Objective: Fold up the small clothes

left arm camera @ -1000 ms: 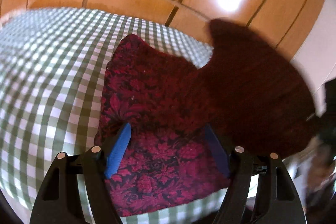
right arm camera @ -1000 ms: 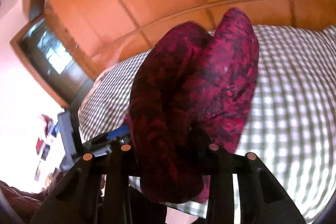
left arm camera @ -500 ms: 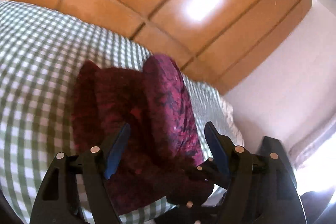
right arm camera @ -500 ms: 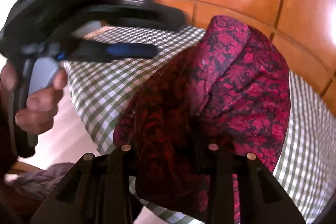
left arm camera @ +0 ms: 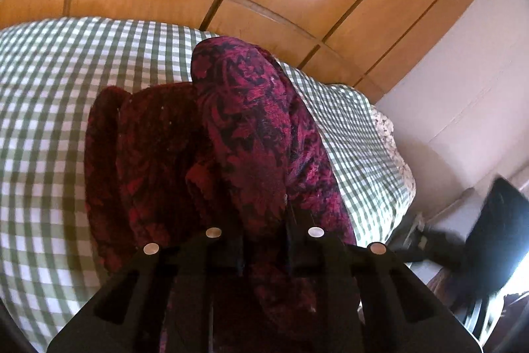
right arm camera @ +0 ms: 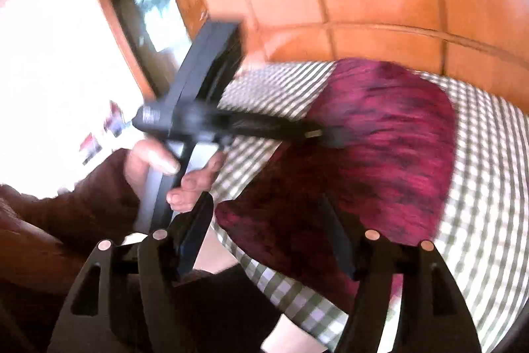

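Crimson patterned garment [left arm camera: 251,128] is pinched in the closing left tool [left arm camera: 264,240], draping ahead of it onto the checked bed [left arm camera: 49,95], while the right tool [right arm camera: 267,237] is opening, fabric loose between its fingers.

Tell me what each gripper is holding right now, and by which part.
The left gripper, jaws closing, pinches the raised fold at the near edge of the dark red floral-patterned garment. The right gripper, jaws opening, holds nothing.
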Available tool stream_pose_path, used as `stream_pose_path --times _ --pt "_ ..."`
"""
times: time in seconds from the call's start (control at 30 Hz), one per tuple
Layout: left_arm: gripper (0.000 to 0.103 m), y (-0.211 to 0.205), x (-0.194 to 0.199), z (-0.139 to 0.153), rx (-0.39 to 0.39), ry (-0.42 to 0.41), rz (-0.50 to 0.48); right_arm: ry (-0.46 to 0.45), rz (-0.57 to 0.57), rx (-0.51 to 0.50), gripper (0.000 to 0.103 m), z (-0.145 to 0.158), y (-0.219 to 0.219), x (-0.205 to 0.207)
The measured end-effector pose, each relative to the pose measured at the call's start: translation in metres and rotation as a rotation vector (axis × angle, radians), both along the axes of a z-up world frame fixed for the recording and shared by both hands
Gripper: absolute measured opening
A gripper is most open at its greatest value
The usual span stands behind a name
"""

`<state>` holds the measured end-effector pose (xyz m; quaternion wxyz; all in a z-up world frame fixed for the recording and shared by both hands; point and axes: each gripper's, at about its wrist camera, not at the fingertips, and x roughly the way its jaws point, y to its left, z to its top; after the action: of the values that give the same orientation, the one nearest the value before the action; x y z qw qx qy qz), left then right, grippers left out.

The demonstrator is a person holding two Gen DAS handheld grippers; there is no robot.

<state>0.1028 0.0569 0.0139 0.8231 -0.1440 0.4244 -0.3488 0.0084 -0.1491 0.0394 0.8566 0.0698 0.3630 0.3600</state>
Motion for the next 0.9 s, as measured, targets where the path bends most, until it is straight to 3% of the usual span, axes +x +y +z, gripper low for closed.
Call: stream_pose_path --times 0.13,0.2,0.37,0.43,0.53,0.63,0.73,0.87,0.9 --pt "0.016 0.011 0.007 0.003 0.018 -0.008 0.018 0.047 -0.114 -0.111 0.050 -0.027 -0.022 0.015" --pt "0.016 0.018 0.006 0.006 0.038 -0.016 0.031 0.081 -0.101 -0.130 0.046 -0.044 -0.011 0.024" --pt "0.016 0.049 0.009 -0.002 0.132 0.005 0.130 0.056 -0.045 -0.167 0.047 -0.051 0.036 0.040" --pt "0.021 0.062 0.009 -0.017 0.175 0.031 0.183 0.050 -0.028 -0.213 0.046 -0.060 0.059 0.047" --pt "0.042 0.073 0.003 -0.039 0.176 0.060 0.266 0.062 -0.035 -0.264 0.046 -0.078 0.065 0.057" --pt "0.044 0.080 -0.007 -0.045 0.101 0.058 0.302 0.095 -0.006 -0.237 0.047 -0.077 0.057 0.063" --pt "0.044 0.071 -0.017 -0.040 0.140 0.012 0.310 0.139 0.037 -0.161 0.052 -0.061 0.039 0.072" --pt "0.044 0.064 -0.022 -0.032 0.152 -0.009 0.312 0.076 -0.016 -0.059 0.057 -0.025 0.017 0.090" --pt "0.048 0.063 -0.021 -0.031 0.161 -0.014 0.314 0.067 -0.047 -0.032 0.057 -0.018 0.011 0.109"
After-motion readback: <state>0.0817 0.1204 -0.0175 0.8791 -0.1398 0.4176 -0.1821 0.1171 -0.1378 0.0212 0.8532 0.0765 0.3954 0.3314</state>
